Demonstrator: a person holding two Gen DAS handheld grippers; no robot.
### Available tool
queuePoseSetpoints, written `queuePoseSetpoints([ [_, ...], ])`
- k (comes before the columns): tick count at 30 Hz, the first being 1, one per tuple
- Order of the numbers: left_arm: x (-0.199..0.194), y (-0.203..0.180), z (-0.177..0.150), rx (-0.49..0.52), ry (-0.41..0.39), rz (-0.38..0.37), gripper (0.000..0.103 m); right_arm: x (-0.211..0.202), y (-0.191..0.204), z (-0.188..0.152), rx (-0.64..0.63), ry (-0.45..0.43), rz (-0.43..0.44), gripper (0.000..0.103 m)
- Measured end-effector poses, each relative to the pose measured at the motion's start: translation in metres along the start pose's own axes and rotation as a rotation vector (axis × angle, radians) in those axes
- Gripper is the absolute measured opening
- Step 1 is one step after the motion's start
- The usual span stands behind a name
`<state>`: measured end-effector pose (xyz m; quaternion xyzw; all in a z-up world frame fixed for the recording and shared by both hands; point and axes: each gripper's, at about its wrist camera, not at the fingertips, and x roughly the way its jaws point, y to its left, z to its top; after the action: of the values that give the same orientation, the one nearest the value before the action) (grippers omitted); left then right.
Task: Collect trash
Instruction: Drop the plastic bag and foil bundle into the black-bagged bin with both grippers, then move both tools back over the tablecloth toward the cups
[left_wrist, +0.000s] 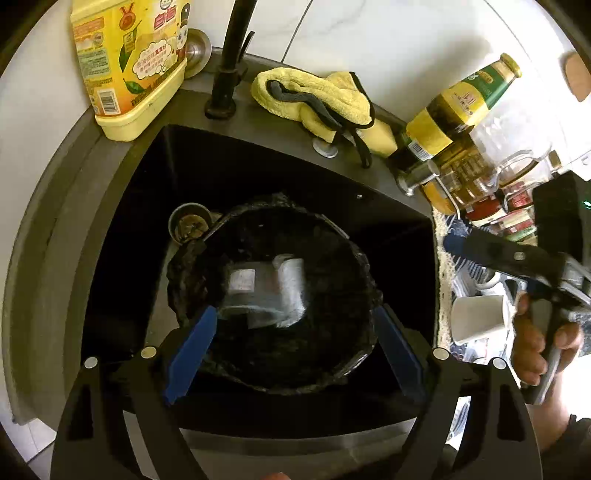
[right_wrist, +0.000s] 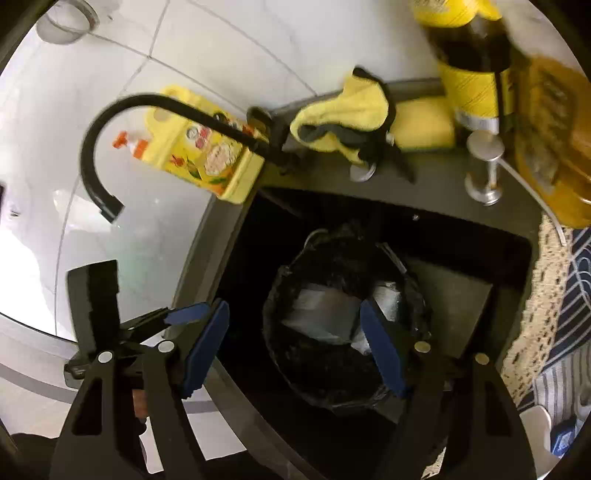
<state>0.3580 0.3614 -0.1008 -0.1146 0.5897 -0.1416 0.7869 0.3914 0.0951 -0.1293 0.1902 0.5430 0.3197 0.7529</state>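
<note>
Right gripper (right_wrist: 295, 350) hangs spread above bagged trash (right_wrist: 325, 314) in sink (right_wrist: 480, 206)

Dark sink (left_wrist: 258, 122) set in a white counter, seen from above.
On the rim: yellow detergent jug (left_wrist: 125, 62), black faucet (left_wrist: 229, 66), yellow cloth (left_wrist: 314, 96), sponge (left_wrist: 380, 138), green-labelled bottle (left_wrist: 454, 107). In the basin: black-lined bin (left_wrist: 273, 291) beside the drain (left_wrist: 190, 221), holding grey-white trash (left_wrist: 266, 291).

Home kitchen: sink (left_wrist: 110, 236), faucet (left_wrist: 231, 55), dish soap (left_wrist: 125, 62), oil bottles (left_wrist: 461, 107).
</note>
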Motion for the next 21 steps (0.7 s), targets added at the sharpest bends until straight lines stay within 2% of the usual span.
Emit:
queuePoseSetpoints([
  [7,-0.021,-0.009,-0.008,0.024,-0.038,0.046,0.085,-0.029,0.001,-0.018,0.016,-0.068,0.005,0.078],
  [12,-0.037,-0.014,-0.018,0.018,-0.070,0.031,0.085,-0.062,0.011,-0.033,0.008,-0.163,-0.011,0.078],
  [15,-0.046,-0.022,-0.025,0.034,-0.087,0.029,0.085,-0.084,0.022,-0.045,-0.025,-0.271,-0.145,0.078],
  [16,-0.049,-0.028,-0.028,0.050,-0.094,0.019,0.088,-0.093,0.026,-0.052,-0.034,-0.320,-0.196,0.078],
  [17,-0.050,-0.032,-0.029,0.061,-0.099,0.012,0.096,-0.100,0.028,-0.057,-0.034,-0.351,-0.233,0.078],
  [21,-0.052,-0.058,-0.034,0.123,-0.099,0.002,0.096,-0.126,0.038,-0.078,-0.070,-0.434,-0.303,0.078],
])
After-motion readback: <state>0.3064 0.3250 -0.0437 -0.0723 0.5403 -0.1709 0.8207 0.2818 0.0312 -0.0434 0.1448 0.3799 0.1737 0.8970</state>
